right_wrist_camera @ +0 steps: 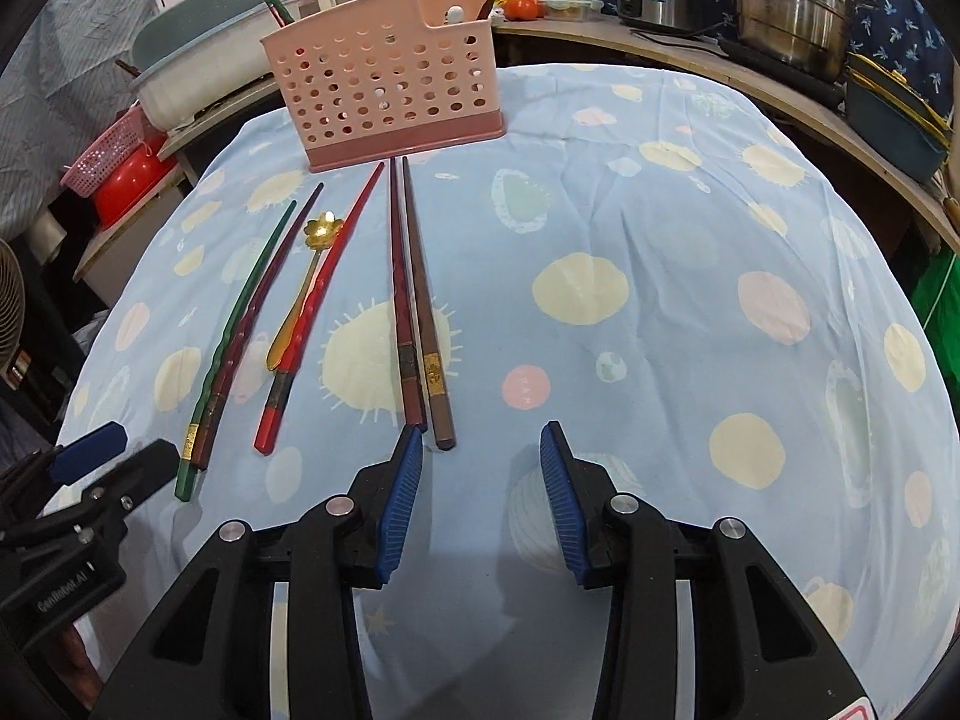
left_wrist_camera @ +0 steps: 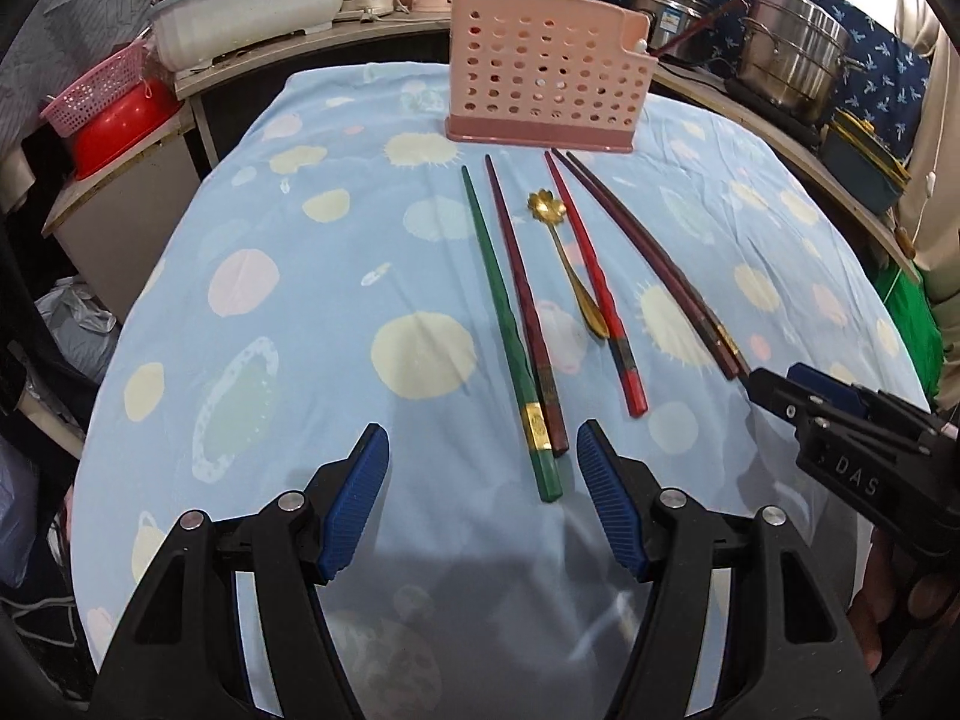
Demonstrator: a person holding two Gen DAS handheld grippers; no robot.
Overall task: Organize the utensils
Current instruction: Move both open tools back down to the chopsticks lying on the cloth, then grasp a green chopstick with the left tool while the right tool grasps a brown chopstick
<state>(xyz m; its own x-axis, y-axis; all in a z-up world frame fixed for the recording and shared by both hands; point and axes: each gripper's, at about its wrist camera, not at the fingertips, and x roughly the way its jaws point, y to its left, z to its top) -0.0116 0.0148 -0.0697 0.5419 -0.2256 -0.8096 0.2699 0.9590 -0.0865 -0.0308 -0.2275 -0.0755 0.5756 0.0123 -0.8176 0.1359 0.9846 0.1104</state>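
Note:
A pink perforated utensil holder stands at the far side of the blue spotted tablecloth. In front of it lie a green chopstick, a dark red chopstick, a gold flower spoon, a red chopstick and two brown chopsticks. My left gripper is open low over the cloth, the green chopstick's near end between its pads, untouched. My right gripper is open, the brown chopsticks' ends beside its left finger.
Steel pots and a dark blue box line the counter behind and to the right. A white basin, a pink basket and a red bowl sit at the back left. A hand holds the right gripper.

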